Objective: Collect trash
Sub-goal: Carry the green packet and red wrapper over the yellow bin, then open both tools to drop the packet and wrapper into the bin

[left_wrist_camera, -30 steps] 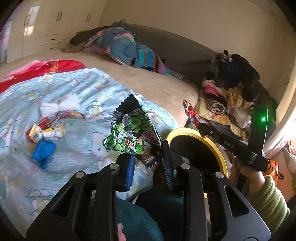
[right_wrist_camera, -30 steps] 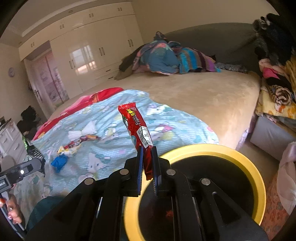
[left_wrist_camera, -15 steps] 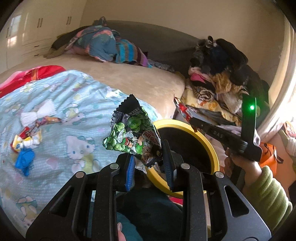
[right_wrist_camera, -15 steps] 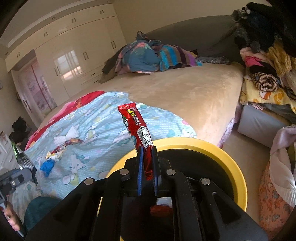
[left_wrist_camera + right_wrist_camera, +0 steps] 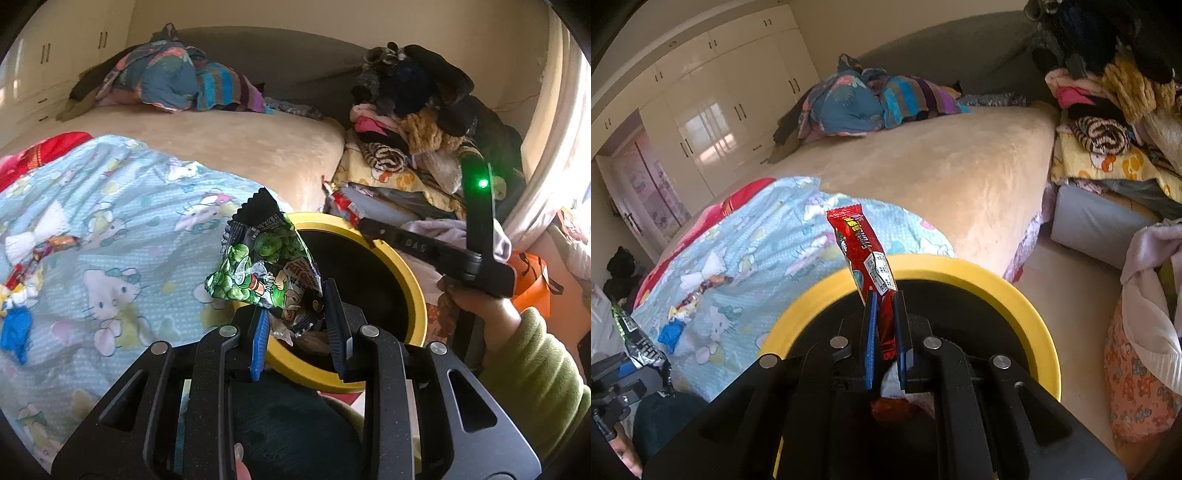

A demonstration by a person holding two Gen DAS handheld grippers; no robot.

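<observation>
My left gripper [image 5: 295, 314] is shut on a green snack bag [image 5: 264, 269] and holds it over the near rim of a yellow-rimmed black bin [image 5: 413, 295]. My right gripper [image 5: 884, 314] is shut on a red wrapper [image 5: 868, 258] above the same bin [image 5: 1034, 317]; it also shows in the left wrist view [image 5: 364, 225] with the red wrapper [image 5: 341, 201] over the bin's far rim. More trash lies on the blue Hello Kitty blanket [image 5: 129, 221]: a white paper wad [image 5: 35, 232], colourful wrappers [image 5: 22, 273] and a blue scrap [image 5: 14, 330].
The bin stands on the floor beside the beige bed [image 5: 240, 144]. A pile of clothes [image 5: 417, 122] is heaped at the right. Bedding [image 5: 173, 77] lies bunched at the far end of the bed. A white wardrobe [image 5: 713, 122] stands behind.
Both grippers have moved right and closer to the bin with their wrappers. The bin now fills more of both views and the trash on the blanket has slid left.
</observation>
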